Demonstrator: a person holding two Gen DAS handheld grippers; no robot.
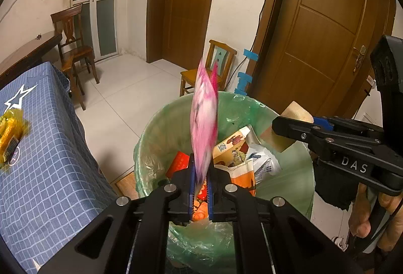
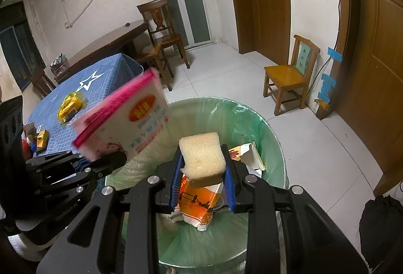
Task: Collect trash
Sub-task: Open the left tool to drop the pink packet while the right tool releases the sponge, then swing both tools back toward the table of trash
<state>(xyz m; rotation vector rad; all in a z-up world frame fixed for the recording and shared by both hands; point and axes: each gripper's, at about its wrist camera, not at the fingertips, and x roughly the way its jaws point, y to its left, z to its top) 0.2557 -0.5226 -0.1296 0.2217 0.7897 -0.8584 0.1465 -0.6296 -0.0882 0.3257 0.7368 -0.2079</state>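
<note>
The left gripper (image 1: pixel 201 188) is clamped on a pink and white packet (image 1: pixel 204 120), which stands up above the bin (image 1: pixel 148 138), over its near rim. The right gripper (image 2: pixel 203 186) grasps a yellow sponge (image 2: pixel 202 155) over the middle of the bin. Both things are held above the green liner (image 2: pixel 267 128), so they should fall inside when released.

The packet is the risk. It is wide and light, and it leans toward the table edge, so it may tip over the rim to the floor. More trash, a yellow wrapper (image 2: pixel 70 104), waits on the blue tablecloth (image 1: pixel 50 148) near its far corner.
</note>
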